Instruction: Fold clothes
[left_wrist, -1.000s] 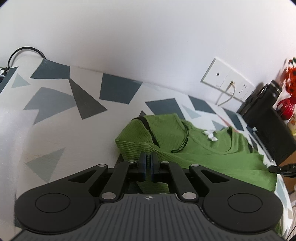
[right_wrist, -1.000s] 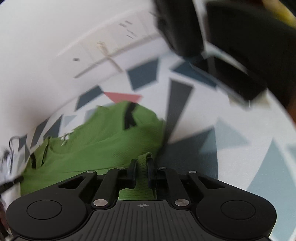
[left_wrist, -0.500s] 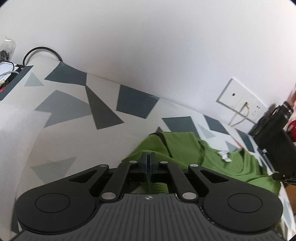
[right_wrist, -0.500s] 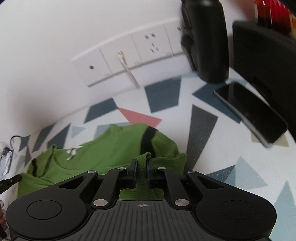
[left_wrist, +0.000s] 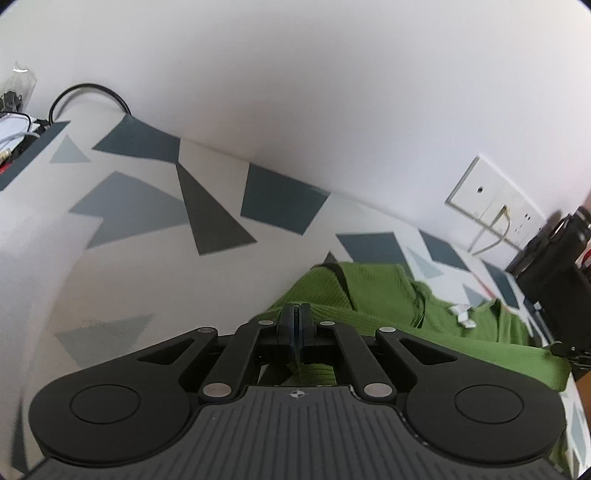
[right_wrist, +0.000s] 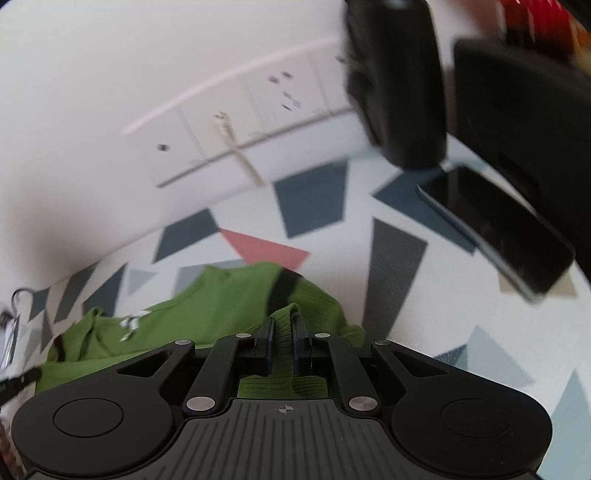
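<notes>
A green ribbed knit garment (left_wrist: 373, 295) with black trim and a white label lies on a table covered in a white cloth with grey and blue triangles. My left gripper (left_wrist: 295, 314) is shut on a thin fold at the garment's left edge. In the right wrist view the same green garment (right_wrist: 221, 295) spreads out to the left, and my right gripper (right_wrist: 282, 326) is shut on a thick ribbed fold at its right edge. Green fabric hangs below both sets of jaws. The right gripper's tip (left_wrist: 569, 350) shows at the left view's right edge.
A white wall with a socket plate (left_wrist: 495, 210) and a plugged cable runs behind the table. A dark phone (right_wrist: 495, 225), a black cylinder (right_wrist: 399, 81) and a black box (right_wrist: 524, 110) stand at the right. A black cable loop (left_wrist: 88, 99) and clutter lie at the far left.
Both grippers have carried their garment edges toward the wall, the folded garment now sitting lower and nearer in both views. The right view swung from the phone side and is blurred again.
</notes>
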